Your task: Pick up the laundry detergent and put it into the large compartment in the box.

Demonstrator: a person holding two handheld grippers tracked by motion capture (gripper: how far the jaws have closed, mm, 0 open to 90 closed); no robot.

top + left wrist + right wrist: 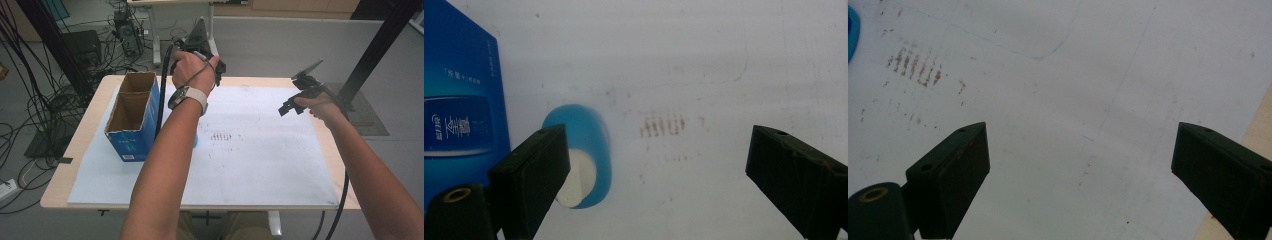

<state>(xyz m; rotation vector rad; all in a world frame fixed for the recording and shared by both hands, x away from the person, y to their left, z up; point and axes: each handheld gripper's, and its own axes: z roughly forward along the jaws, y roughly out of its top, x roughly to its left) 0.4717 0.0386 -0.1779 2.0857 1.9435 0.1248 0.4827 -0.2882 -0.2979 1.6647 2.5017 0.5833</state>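
Left tongs (659,165) gape wide, nothing between jaws, held above white sheet (260,150) on worktop (90,115). Blue cup (581,150) lies on its side on sheet, just beside blue box (132,117), pale inside facing left tongs, partly behind their left jaw. Right tongs (1080,165) also wide open, empty, raised over sheet's right part, well apart from cup. Brown smudges (663,125) mark sheet near cup.

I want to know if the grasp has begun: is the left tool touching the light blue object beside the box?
Cannot tell. In the left gripper view the left tool is open, and one jaw overlaps the light blue object, hiding any contact or gap.
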